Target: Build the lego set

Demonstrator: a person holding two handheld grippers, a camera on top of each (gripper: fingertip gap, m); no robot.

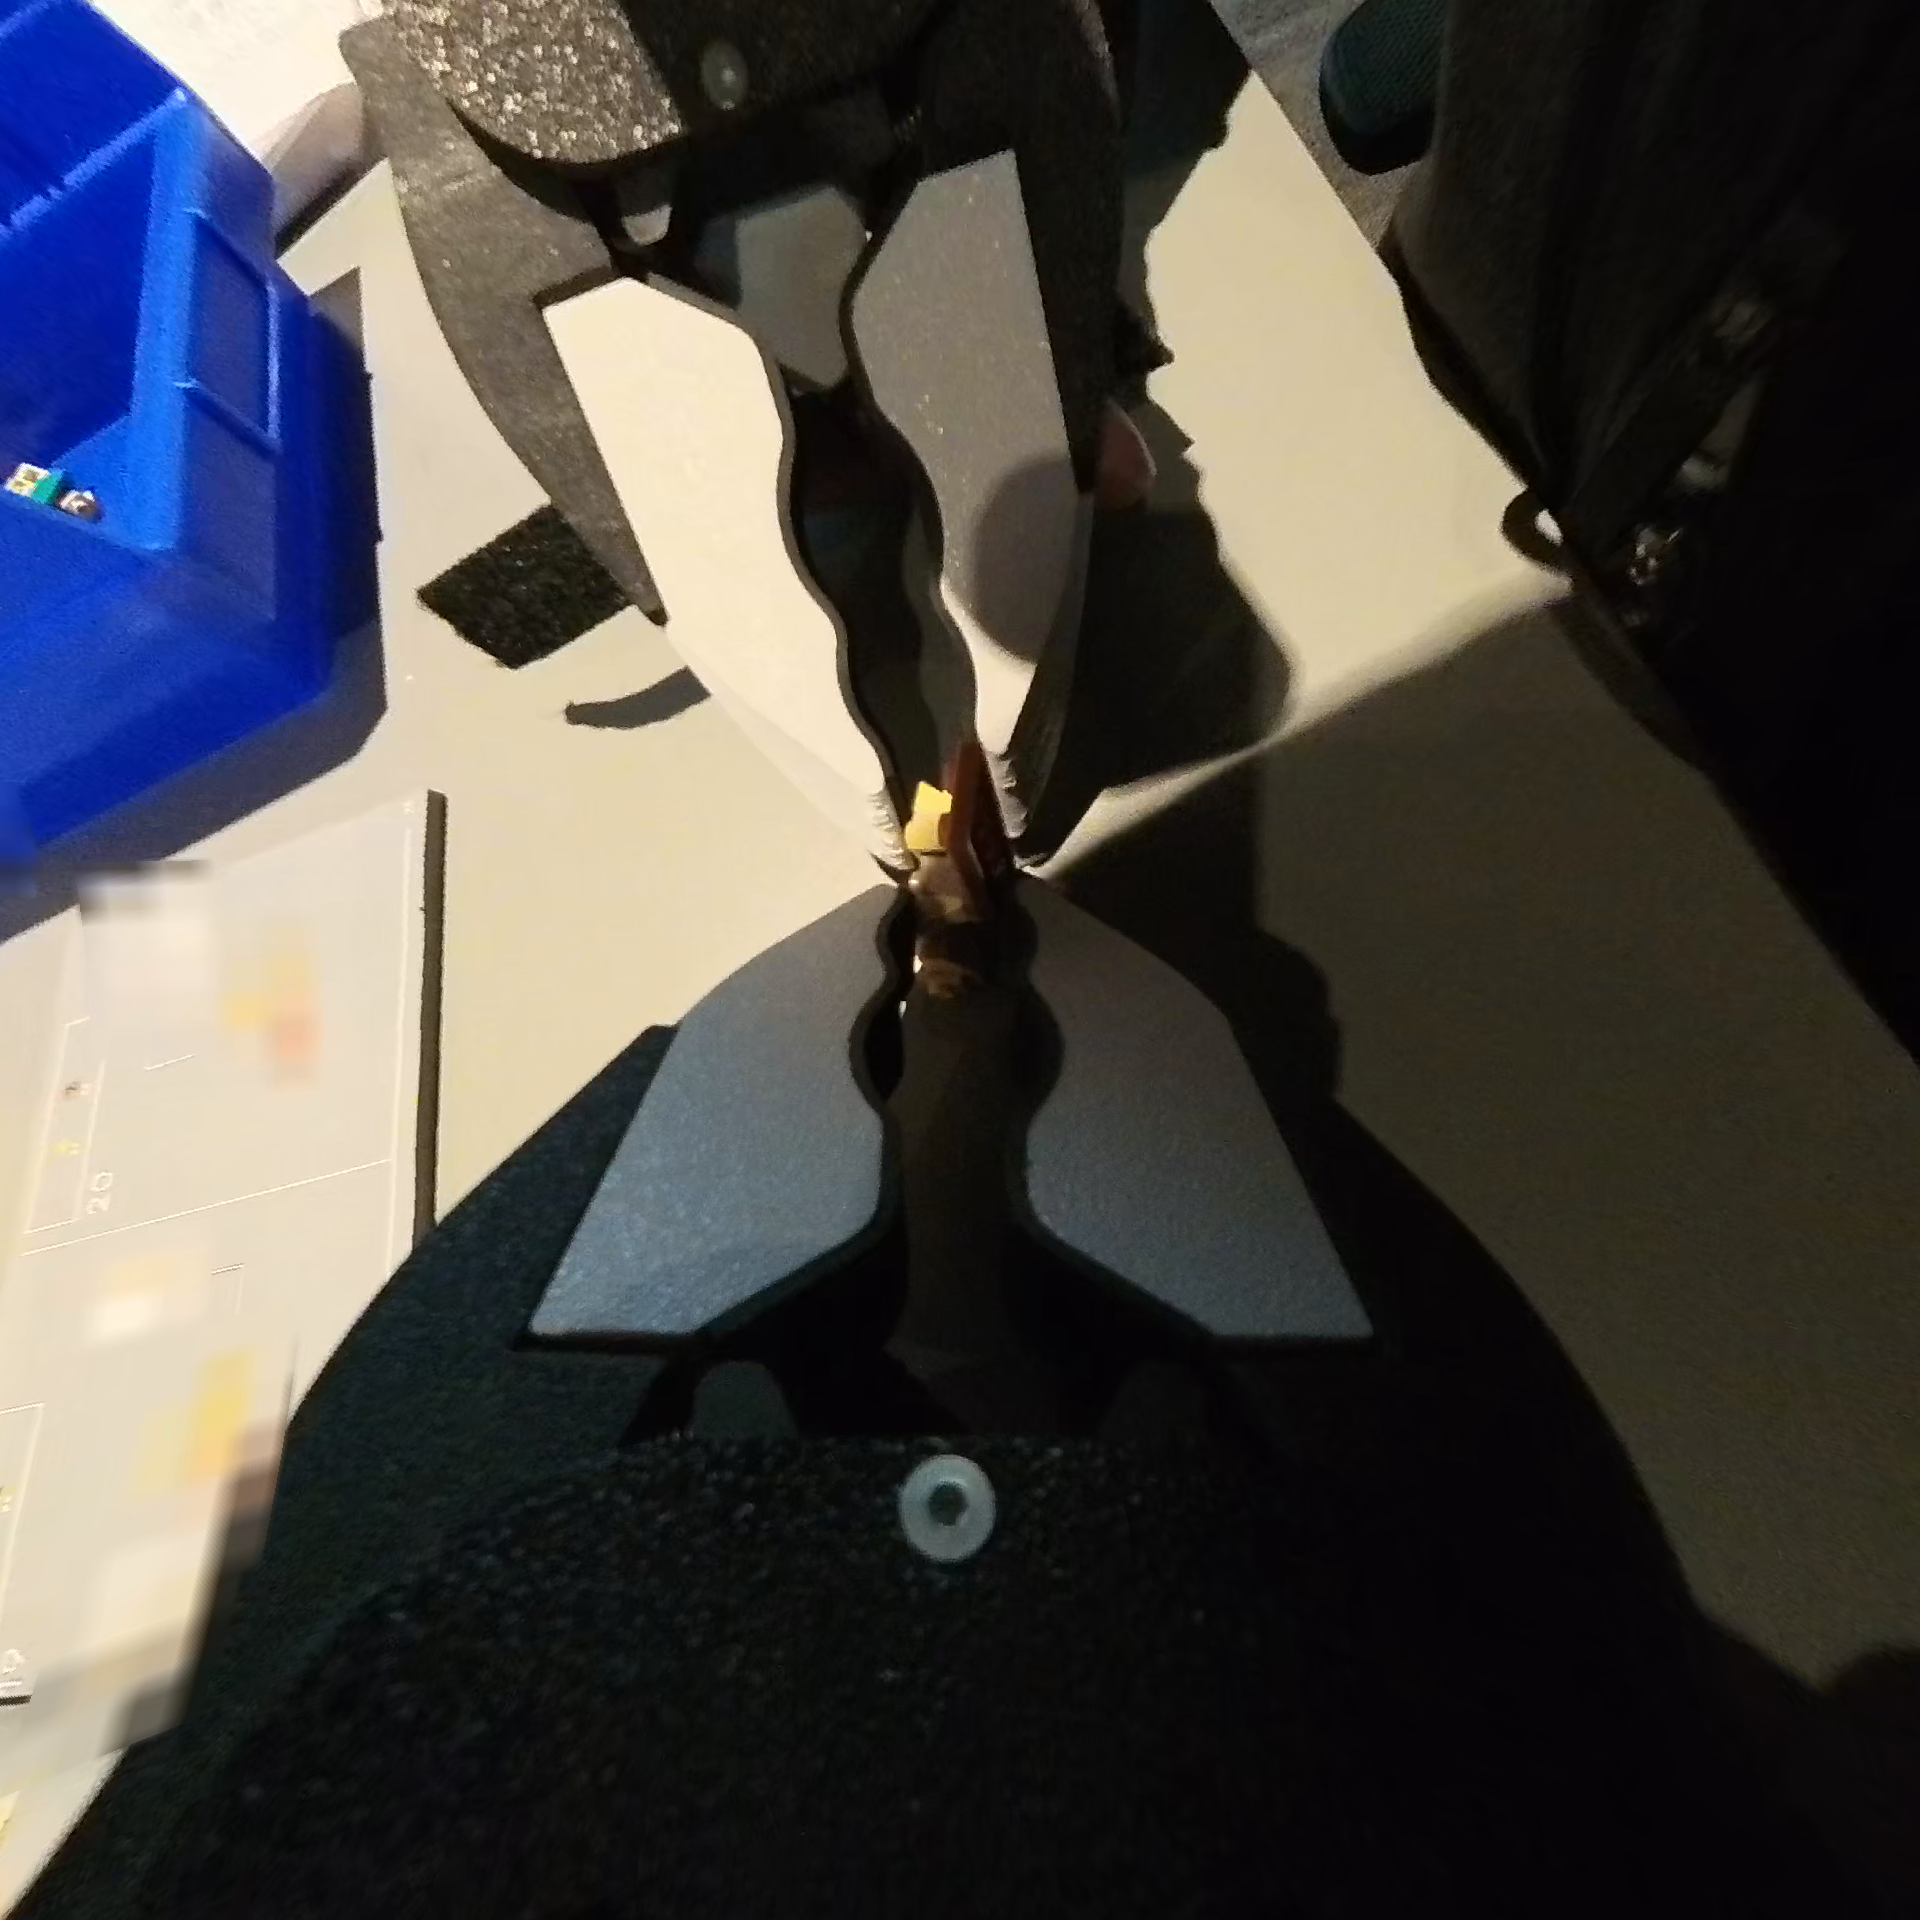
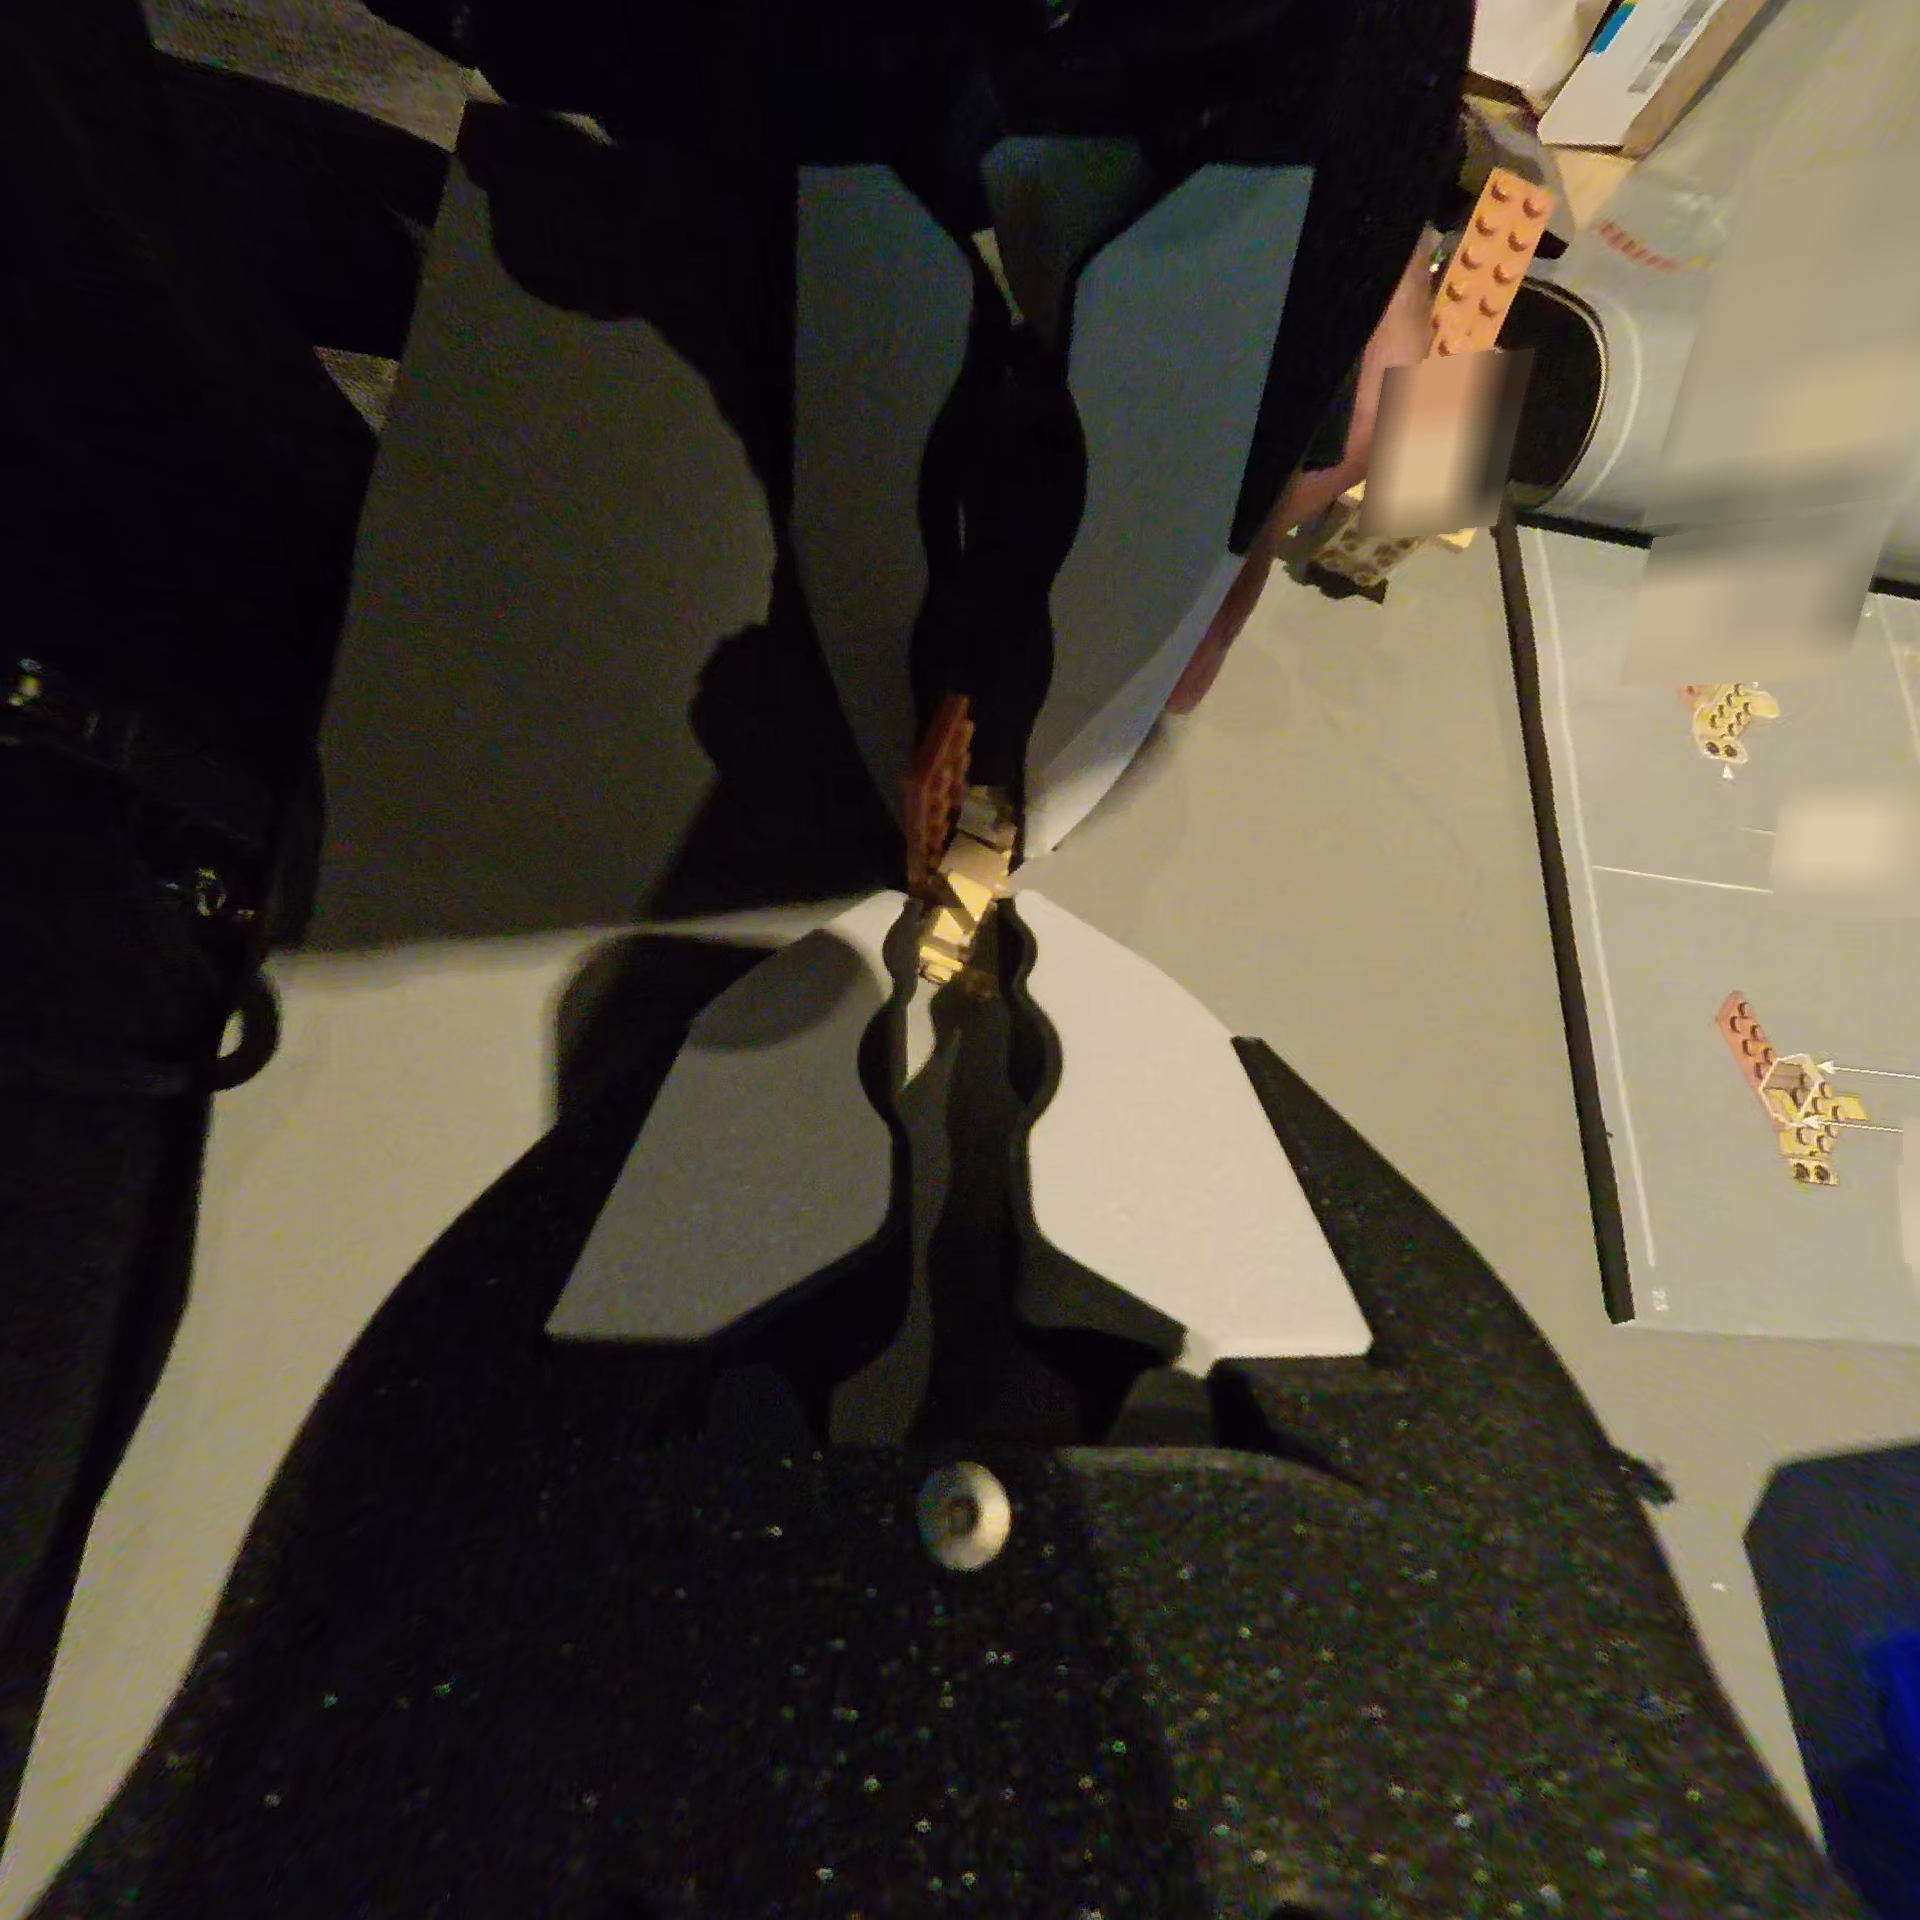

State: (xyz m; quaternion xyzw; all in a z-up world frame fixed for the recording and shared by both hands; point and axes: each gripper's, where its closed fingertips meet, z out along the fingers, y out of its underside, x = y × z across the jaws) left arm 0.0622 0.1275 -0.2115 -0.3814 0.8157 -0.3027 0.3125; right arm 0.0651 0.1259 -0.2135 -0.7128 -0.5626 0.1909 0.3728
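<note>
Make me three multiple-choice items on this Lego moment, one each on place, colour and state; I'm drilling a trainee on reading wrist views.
1. Where is the bin in the left wrist view?
A. upper left, on the table
B. lower right, on the manual
C. between the two grippers

2. What colour is the bin?
A. red
B. blue
C. green

3. How do the left gripper and right gripper stand?
A. both open wide, holding nothing
B. one lies flat on the table
C. tip to tip, both with jaws closed on the Lego piece

Answers:
1 A: the bin fills the upper left corner, above the manual.
2 B: its walls are plain blue.
3 C: in both views the tips meet at the small brown and tan assembly.
</note>
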